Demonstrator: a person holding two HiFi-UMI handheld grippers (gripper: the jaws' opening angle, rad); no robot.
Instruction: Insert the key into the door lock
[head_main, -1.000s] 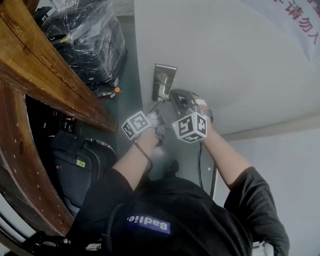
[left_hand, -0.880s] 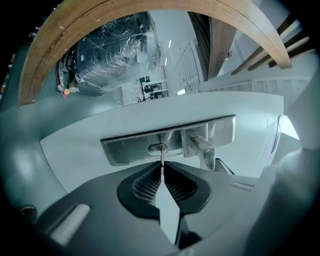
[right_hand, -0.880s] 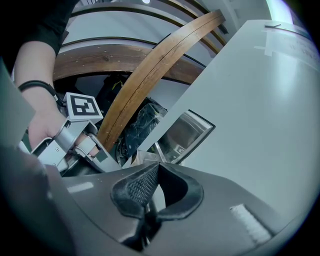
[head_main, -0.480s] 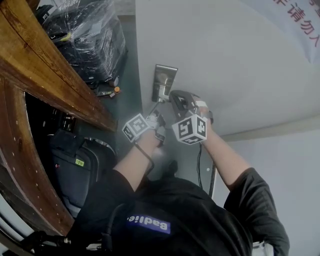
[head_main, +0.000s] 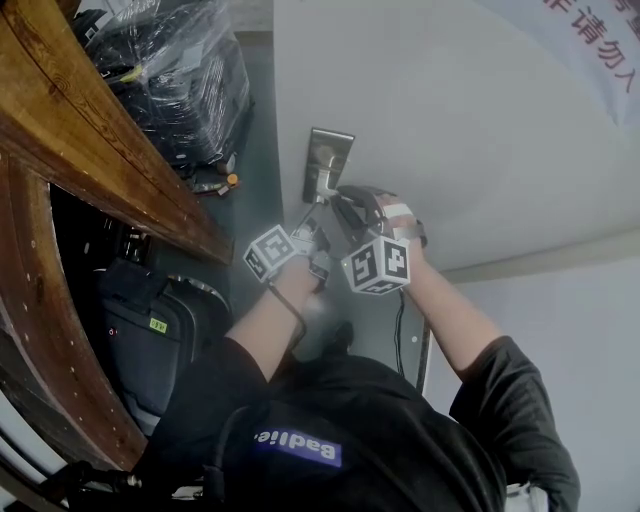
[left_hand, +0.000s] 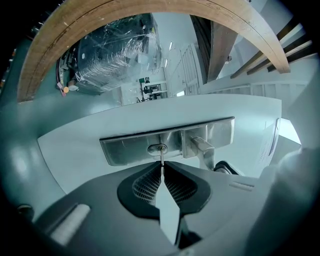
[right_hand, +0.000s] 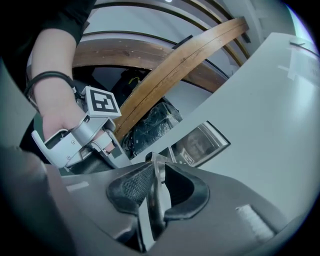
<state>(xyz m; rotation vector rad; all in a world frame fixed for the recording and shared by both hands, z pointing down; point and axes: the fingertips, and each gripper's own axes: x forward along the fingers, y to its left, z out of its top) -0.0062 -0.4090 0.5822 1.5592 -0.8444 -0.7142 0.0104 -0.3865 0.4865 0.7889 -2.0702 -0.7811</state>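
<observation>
A person (head_main: 330, 430) in a dark T-shirt is working a slim silver key (left_hand: 161, 158) into the lock of a pale door (head_main: 450, 120), holding a two-jaw gripper in each hand. The key is showing edge-on as a thin bright blade. Its wider end is pinched between the dark ribbed pads of the left gripper (left_hand: 161, 169), which is clenching it and pointing straight at the door. The key's tip is sitting in the round keyhole (left_hand: 156, 149) at the middle of the brushed-metal lock plate (left_hand: 125, 150). Just beside the keyhole, the metal lever handle (left_hand: 200, 146) is jutting out from the same plate. The right gripper (right_hand: 156, 167) is angling downward at the door from the other side, its jaws having just been opening. The handle's lever is standing between them, and the pads are slack around it rather than pressing. Off to the side, near a curved wooden beam (head_main: 90, 150), a black bundle (head_main: 170, 70) is lying wrapped in clear plastic film.
</observation>
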